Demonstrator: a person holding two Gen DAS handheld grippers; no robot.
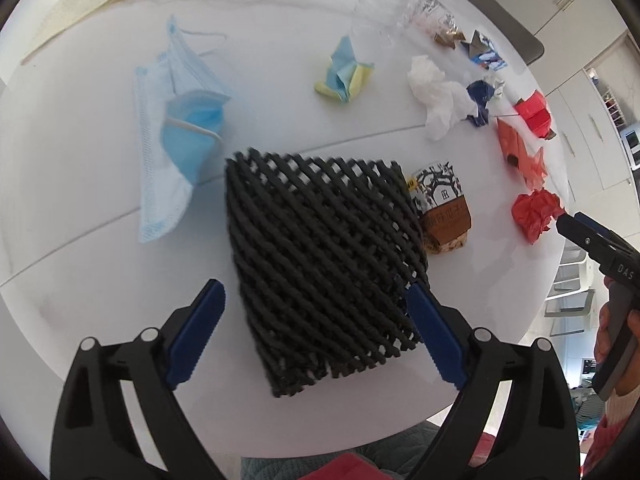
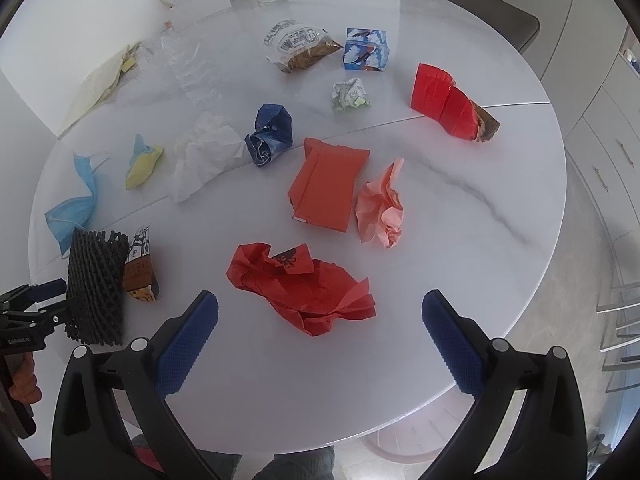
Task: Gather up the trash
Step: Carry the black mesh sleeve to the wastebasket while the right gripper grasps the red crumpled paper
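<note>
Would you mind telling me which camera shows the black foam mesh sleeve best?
The left wrist view: the black foam mesh sleeve fills the centre, lattice clear. The right wrist view shows it small at the left edge, foreshortened.

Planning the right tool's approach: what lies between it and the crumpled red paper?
Only bare table, per the right wrist view, lies between the open right tool and the crumpled red paper.

Counter: round white counter point(image 2: 460, 216), glossy polished stone look with faint grey veins.
Net: black foam mesh sleeve point(image 1: 320, 248), matt and ribbed.
Masks: pale blue cloth face masks point(image 1: 180, 136), soft, pleated.
Paper: crumpled red paper sheet point(image 2: 304, 284), matt, creased.
Tool pads: blue textured plastic pads point(image 2: 188, 344), knurled.
</note>
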